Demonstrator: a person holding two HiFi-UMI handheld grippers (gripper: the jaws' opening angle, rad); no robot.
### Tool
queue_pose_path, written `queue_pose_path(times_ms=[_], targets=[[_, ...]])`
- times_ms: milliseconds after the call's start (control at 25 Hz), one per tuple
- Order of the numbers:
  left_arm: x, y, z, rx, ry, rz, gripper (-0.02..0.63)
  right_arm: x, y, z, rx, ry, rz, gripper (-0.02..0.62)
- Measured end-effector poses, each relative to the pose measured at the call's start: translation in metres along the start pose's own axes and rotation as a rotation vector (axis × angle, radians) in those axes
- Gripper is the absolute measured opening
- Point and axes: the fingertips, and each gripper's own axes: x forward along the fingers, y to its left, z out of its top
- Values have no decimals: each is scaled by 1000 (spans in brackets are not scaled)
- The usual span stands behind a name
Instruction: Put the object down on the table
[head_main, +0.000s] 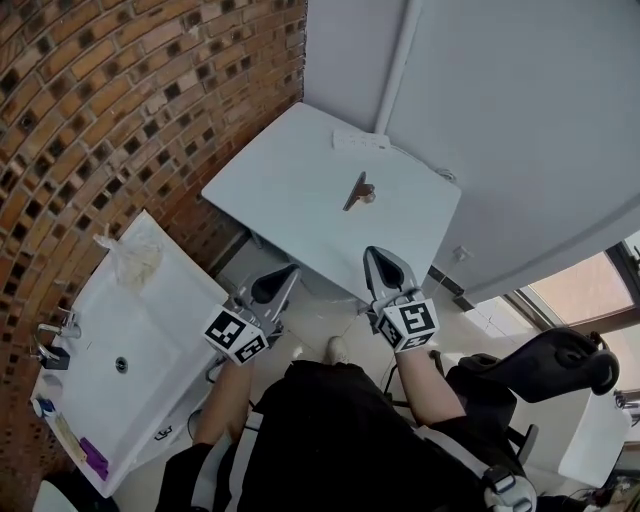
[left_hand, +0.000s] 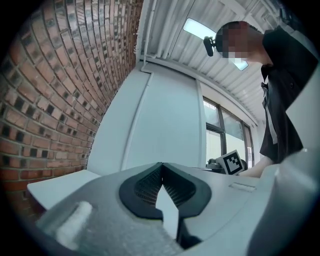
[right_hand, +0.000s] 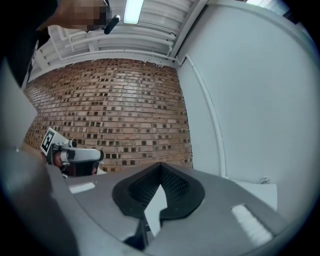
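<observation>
A small brown and grey object (head_main: 360, 190) lies on the white table (head_main: 290, 180), near its middle. Both grippers hang below the table's near edge, apart from the object. My left gripper (head_main: 290, 270) is shut, with nothing between its jaws (left_hand: 161, 166). My right gripper (head_main: 375, 252) is likewise shut and empty (right_hand: 160, 165). Neither gripper view shows the object. The left gripper view catches the right gripper's marker cube (left_hand: 231, 162), and the right gripper view shows the left gripper (right_hand: 70, 155).
A white power strip (head_main: 360, 140) lies at the table's far edge by the wall pipe. A brick wall (head_main: 120, 110) runs along the left. A white sink (head_main: 130, 340) stands at lower left, a black chair (head_main: 545, 365) at right.
</observation>
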Motion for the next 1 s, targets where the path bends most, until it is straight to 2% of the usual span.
queue_pose_path(times_ms=[400,560,840,1000], targets=[[-42,-30,-1,-9,-7,-108,-2,-56,54,3,-39,-7,-98,6],[-56,-40,-3,-23,-5,-125,-2,-69,71,7,-52,-9,-98,6],[-53,-52,1,-10,-8,-138,-2,-89,62,20,-37,-43,-106,6],[-48,-51,-5,-16,7,-113,-2,-114,40,24,-6,-46,-130,6]])
